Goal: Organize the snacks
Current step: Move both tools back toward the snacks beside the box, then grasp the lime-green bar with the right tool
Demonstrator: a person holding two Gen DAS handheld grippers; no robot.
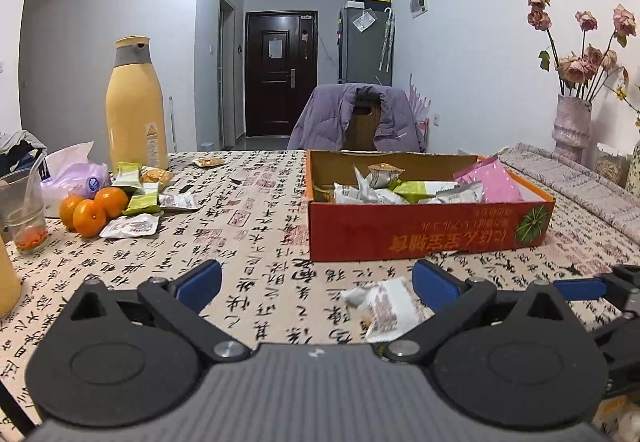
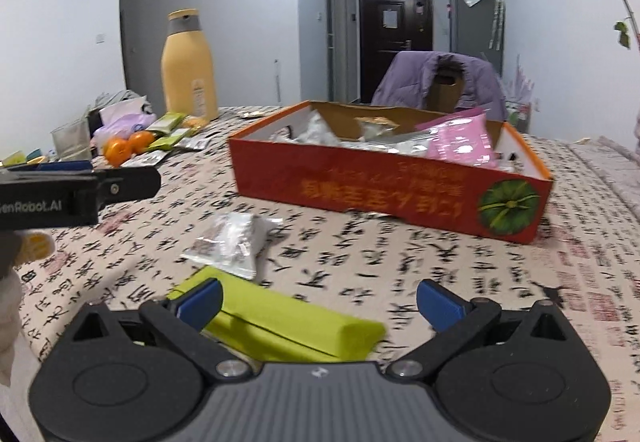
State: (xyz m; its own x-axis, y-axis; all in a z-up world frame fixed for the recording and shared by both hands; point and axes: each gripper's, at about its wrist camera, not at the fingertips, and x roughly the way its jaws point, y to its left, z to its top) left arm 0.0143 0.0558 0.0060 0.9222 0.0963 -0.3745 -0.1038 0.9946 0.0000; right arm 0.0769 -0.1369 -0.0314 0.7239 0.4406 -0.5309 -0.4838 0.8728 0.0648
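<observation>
An orange cardboard box (image 1: 424, 230) (image 2: 384, 190) stands on the table and holds several snack packets, one of them pink (image 1: 494, 182) (image 2: 460, 144). My left gripper (image 1: 316, 282) is open and empty; a white snack packet (image 1: 384, 306) lies on the cloth between its fingers, nearer the right one. My right gripper (image 2: 318, 302) is open; a green snack packet (image 2: 288, 322) lies on the table between its fingers. The white packet (image 2: 232, 242) lies just beyond it. Loose packets (image 1: 140, 198) (image 2: 168, 130) lie far left. The left gripper's finger (image 2: 120, 182) shows at the left edge.
A tall yellow flask (image 1: 136, 106) (image 2: 190, 66), oranges (image 1: 90, 208) (image 2: 124, 148), a plastic cup (image 1: 24, 214) and a tissue pack (image 1: 76, 178) stand at the left. A vase of dried roses (image 1: 572, 126) stands right. A chair with a purple jacket (image 1: 360, 118) is behind the table.
</observation>
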